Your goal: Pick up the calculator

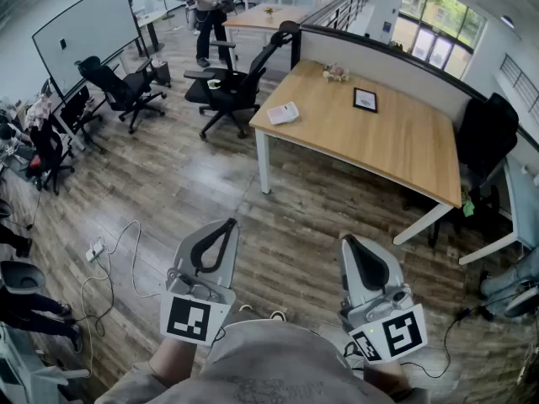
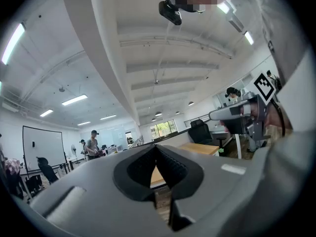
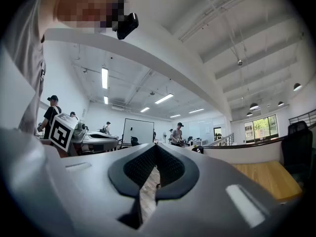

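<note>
Your left claw (image 1: 227, 223) and right claw (image 1: 347, 239) sit closed, empty; pinch the calculator (image 1: 365, 99), likely light, stiff, slick, across its long edges.

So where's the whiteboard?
In the head view the whiteboard stands at the far upper left, just behind a black office chair.

The person wears a grey shirt (image 1: 269, 364) with a faint darker print across the front, and a small black camera (image 3: 127, 24) on the head. The left hand-held gripper (image 1: 227, 224) and the right hand-held gripper (image 1: 347, 241) have smooth light-grey shells that taper to the tips, lined with black ribbed pads (image 3: 140, 167). Each carries a white cube (image 1: 195, 316) printed with black square markers.
</note>
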Demonstrator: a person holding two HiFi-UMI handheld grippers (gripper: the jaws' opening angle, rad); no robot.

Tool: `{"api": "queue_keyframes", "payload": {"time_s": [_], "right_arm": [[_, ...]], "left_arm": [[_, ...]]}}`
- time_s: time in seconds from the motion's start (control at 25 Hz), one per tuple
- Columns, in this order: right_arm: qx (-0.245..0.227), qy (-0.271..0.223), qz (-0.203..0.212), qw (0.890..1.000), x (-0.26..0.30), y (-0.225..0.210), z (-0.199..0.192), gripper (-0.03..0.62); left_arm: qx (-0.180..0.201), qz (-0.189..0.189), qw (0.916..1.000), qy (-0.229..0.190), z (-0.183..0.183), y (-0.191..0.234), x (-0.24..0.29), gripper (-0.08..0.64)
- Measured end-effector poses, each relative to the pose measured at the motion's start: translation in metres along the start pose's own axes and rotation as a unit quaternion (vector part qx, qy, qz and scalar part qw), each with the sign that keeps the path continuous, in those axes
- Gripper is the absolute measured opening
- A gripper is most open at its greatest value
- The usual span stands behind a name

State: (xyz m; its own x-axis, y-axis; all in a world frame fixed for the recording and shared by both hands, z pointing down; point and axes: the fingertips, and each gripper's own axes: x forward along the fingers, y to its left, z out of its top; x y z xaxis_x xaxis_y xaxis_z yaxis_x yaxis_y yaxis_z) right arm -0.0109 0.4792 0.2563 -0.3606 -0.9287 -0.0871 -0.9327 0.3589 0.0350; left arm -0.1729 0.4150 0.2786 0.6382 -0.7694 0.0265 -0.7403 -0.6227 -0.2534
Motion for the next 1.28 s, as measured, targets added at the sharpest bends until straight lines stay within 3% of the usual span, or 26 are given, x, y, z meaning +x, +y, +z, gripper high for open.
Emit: {"api": "queue_keyframes", "payload": {"time_s": [0.6,0.64,0.68,0.72,0.76,0.92,1.28], "right_arm": [[0.029,-0.002,-0.006,1.000,0.003,-0.006,-0.009,0.012],[0.036,-0.007,-0.015,0.999,0.003,-0.010,-0.009,0.026],[0.041,-0.011,-0.023,0.999,0.003,-0.014,-0.008,0.098],[0.044,-0.013,-0.032,0.998,0.004,-0.018,-0.009,0.216],[0.045,-0.013,-0.039,0.998,0.006,-0.023,-0.009,0.232],[0.049,-0.013,-0.056,0.997,0.016,-0.037,-0.013,0.231],[0.046,0.020,-0.050,0.997,0.071,-0.068,-0.033,0.230]], "left_arm": [[0.002,-0.004,1.0000,0.007,-0.005,0.003,0.006,0.002],[0.002,-0.005,1.0000,0.007,-0.004,0.003,0.007,0.002],[0.003,-0.006,1.0000,0.006,-0.003,0.003,0.009,0.002],[0.004,-0.007,1.0000,0.005,-0.003,0.004,0.011,0.002],[0.005,-0.007,1.0000,0.004,-0.003,0.005,0.013,0.002],[0.003,-0.010,0.9999,0.009,-0.010,0.013,0.027,0.002],[-0.005,-0.018,0.9998,0.007,-0.019,0.041,0.087,0.002]]}}
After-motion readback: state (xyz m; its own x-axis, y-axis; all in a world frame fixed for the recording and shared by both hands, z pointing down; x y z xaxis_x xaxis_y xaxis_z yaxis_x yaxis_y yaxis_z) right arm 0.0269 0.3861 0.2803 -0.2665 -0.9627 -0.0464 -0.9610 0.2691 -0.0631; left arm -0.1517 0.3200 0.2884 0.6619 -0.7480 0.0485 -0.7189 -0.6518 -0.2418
